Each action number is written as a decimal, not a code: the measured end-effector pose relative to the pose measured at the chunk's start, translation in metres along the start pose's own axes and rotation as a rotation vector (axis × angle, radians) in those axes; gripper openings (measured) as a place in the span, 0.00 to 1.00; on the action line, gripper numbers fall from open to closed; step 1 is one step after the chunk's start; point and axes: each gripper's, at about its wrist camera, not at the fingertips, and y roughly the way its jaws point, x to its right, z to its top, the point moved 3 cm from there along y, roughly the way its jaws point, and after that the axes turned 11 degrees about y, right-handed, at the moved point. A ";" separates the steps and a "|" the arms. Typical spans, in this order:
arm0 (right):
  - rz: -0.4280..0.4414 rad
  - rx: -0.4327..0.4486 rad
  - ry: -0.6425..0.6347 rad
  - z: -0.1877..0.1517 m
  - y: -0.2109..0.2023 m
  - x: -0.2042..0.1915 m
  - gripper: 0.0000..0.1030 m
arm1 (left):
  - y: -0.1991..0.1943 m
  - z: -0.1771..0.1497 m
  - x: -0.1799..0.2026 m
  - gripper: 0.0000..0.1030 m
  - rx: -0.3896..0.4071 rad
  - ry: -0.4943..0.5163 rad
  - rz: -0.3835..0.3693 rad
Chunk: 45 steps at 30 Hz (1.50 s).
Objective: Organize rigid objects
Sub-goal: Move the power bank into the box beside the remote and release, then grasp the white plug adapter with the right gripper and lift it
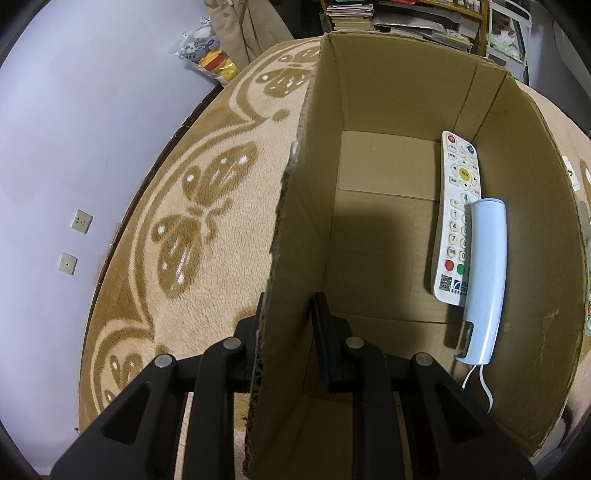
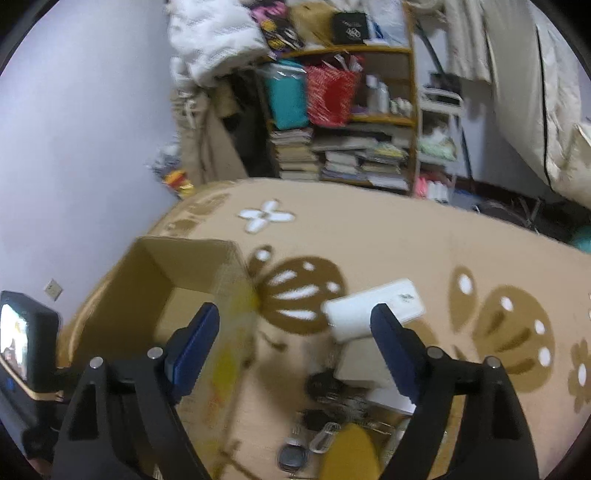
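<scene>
Left tongs (image 1: pixel 286 328) pinch the near-left wall of the cardboard box (image 1: pixel 406 92); right tongs (image 2: pixel 295 332) spread, empty. Partly done: white remote (image 1: pixel 456 218) and pale-blue corded handset (image 1: pixel 484 277) lie in the box along its right wall. Left: blurry small clutter (image 2: pixel 325 413) near, glossy white slab (image 2: pixel 373 310) farther, on the plush butterfly-pattern blanket (image 2: pixel 406 236).

This is a lived-in room of a home, likely a bedroom or storeroom. A beige plush blanket (image 2: pixel 388 236) with brown butterfly patterns covers the surface in front. Behind it a wooden shelf (image 2: pixel 373 118) is crammed with stacked books (image 2: pixel 295 155), bags and bottles. White bedding (image 2: pixel 210 33) is piled beside it, against a pale lilac wall (image 1: pixel 74 129) with sockets.
</scene>
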 end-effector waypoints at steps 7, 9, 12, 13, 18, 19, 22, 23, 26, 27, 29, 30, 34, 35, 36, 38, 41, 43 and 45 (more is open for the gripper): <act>-0.070 -0.074 0.084 0.006 0.018 0.052 0.87 | 0.001 0.000 0.001 0.19 0.001 0.005 0.006; -0.068 -0.088 0.092 0.006 0.019 0.059 0.87 | 0.000 0.000 0.001 0.19 -0.001 0.006 0.005; -0.054 -0.119 0.099 0.006 0.025 0.067 0.87 | 0.000 0.000 0.001 0.19 -0.001 0.010 0.008; -0.057 -0.129 0.101 0.005 0.028 0.070 0.87 | 0.000 0.000 0.002 0.19 0.000 0.012 0.009; -0.049 -0.157 0.104 -0.002 0.041 0.075 0.87 | 0.000 0.000 0.001 0.19 -0.004 0.008 0.005; -0.047 -0.161 0.104 -0.003 0.044 0.075 0.87 | 0.000 0.000 0.001 0.19 -0.005 0.007 0.003; -0.028 -0.212 0.140 -0.009 0.058 0.079 0.86 | 0.000 0.000 -0.001 0.19 -0.005 0.003 -0.003; -0.029 -0.223 0.152 -0.010 0.061 0.081 0.86 | 0.000 0.000 -0.001 0.19 -0.005 0.004 -0.003; -0.040 -0.235 0.168 -0.015 0.067 0.085 0.85 | 0.001 0.000 -0.001 0.19 -0.005 0.008 0.001; -0.043 -0.236 0.170 -0.015 0.068 0.086 0.83 | 0.001 0.000 -0.001 0.19 -0.005 0.009 0.003; -0.035 -0.245 0.192 -0.016 0.072 0.089 0.70 | 0.001 0.000 0.000 0.20 -0.005 0.008 0.003; -0.032 -0.245 0.198 -0.017 0.073 0.089 0.68 | 0.001 0.000 0.000 0.19 -0.005 0.009 0.003; -0.016 -0.241 0.215 -0.016 0.075 0.088 0.60 | 0.001 0.000 0.000 0.20 -0.005 0.010 0.004; -0.005 -0.247 0.221 -0.017 0.076 0.087 0.55 | 0.001 0.000 0.000 0.20 -0.005 0.011 0.006; 0.003 -0.253 0.227 -0.017 0.076 0.086 0.54 | 0.001 0.000 0.000 0.20 -0.005 0.011 0.006; -0.003 -0.246 0.226 -0.017 0.075 0.082 0.50 | 0.001 0.000 0.000 0.20 -0.005 0.011 0.006; -0.001 -0.230 0.215 -0.016 0.073 0.077 0.37 | 0.001 0.000 0.001 0.20 -0.005 0.010 0.007; 0.020 -0.232 0.228 -0.016 0.072 0.075 0.37 | 0.001 0.000 0.001 0.20 -0.005 0.012 0.007; 0.032 -0.239 0.239 -0.017 0.074 0.074 0.37 | 0.001 0.000 0.001 0.20 -0.005 0.011 0.007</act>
